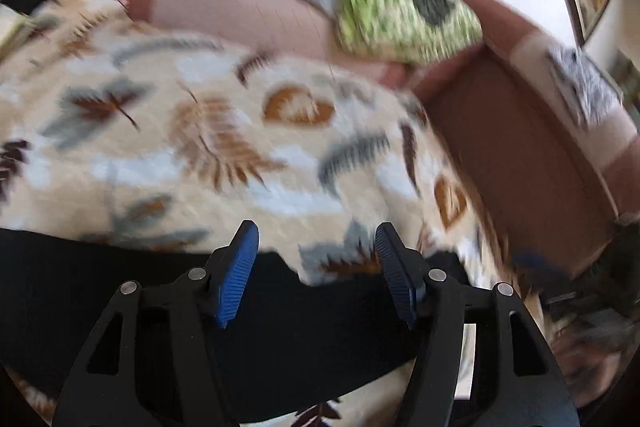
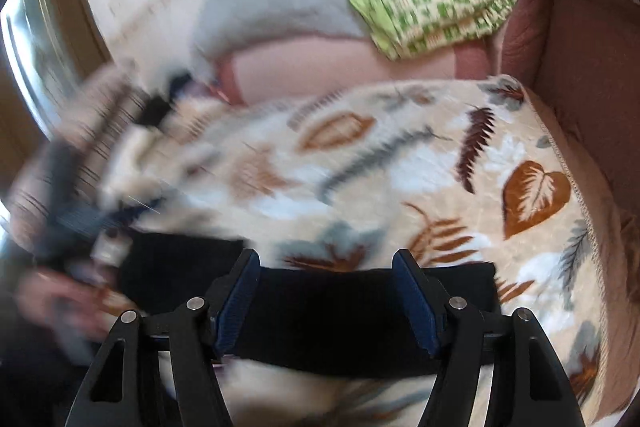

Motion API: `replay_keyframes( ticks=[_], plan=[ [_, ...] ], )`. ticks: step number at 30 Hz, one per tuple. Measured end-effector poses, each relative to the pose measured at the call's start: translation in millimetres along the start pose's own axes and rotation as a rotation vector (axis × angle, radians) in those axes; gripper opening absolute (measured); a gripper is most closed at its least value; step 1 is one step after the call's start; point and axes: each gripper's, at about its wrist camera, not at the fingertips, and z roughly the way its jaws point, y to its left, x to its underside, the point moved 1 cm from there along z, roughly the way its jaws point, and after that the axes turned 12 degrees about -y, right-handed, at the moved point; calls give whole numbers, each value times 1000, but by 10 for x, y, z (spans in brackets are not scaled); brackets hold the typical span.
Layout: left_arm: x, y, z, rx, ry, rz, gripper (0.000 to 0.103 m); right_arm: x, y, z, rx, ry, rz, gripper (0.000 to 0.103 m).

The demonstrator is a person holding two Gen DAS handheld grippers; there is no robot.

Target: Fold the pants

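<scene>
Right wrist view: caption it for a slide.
Open right gripper above black pants on a leaf-print blanket.

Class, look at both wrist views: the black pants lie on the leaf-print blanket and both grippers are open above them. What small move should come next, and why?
Probably lower both grippers onto the fabric and close. The left gripper and right gripper are open and hold nothing, and the black pants lie on the leaf-print blanket directly beneath each. A fold needs the cloth gripped first. Motion blur hides which edge lies under the fingers.
</scene>
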Motion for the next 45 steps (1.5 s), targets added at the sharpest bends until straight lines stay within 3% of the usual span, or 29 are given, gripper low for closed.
replay_keyframes(
  ticks=[2, 4, 8, 11, 13, 15, 18, 19, 22, 25, 27, 32, 34, 37, 39, 41, 43, 45],
  plan=[
    [87, 88, 165, 6, 79, -31, 60, -52, 181, -220, -105, -29, 95, 75],
    [89, 112, 184, -1, 92, -21, 60, 10, 287, -349, -170, -58, 154, 77],
    [167, 1, 188, 103, 129, 5, 60, 374, 384, -477, -81, -178, 213, 77],
    [274, -174, 330, 172, 208, 86, 60, 769, 286, -292, -32, -170, 293, 77],
    [322, -146, 482, 147, 264, 80, 60, 852, 207, -225, -53, -146, 384, 73],
    [363, -45, 655, 130, 330, 38, 60, 824, 192, -211, -62, -192, 376, 73],
    [394, 96, 877, 100, 392, -7, 59, 797, 270, -117, -45, -192, 319, 73],
    [394, 139, 952, 93, 406, -23, 55, 800, 278, -102, -46, -189, 303, 73],
    [366, 204, 1078, 102, 410, -67, 52, 813, 286, -14, -65, -165, 287, 73],
    [381, 160, 1126, 101, 409, -34, 52, 839, 215, 20, -70, -152, 311, 73],
    [336, 122, 1081, 119, 374, -20, 52, 845, 175, 21, -73, -156, 326, 73],
    [37, 111, 642, 173, 130, -49, 52, 862, 96, 12, -107, -179, 377, 73],
    [5, 159, 491, 124, 77, -72, 52, 865, 36, -8, -126, -191, 412, 73],
    [39, 165, 256, 80, 57, -107, 52, 898, -154, -160, -144, -263, 504, 73],
    [32, 74, 3, 61, 37, -115, 52, 959, -408, -318, -139, -305, 607, 73],
    [-3, -69, -256, 76, 1, -113, 54, 1042, -718, -501, -75, -334, 677, 73],
    [0, -166, -484, 113, -57, -111, 68, 1112, -994, -627, -36, -360, 734, 73],
    [124, -186, -567, 128, -107, -128, 70, 1203, -1323, -674, -7, -345, 834, 73]
  ],
)
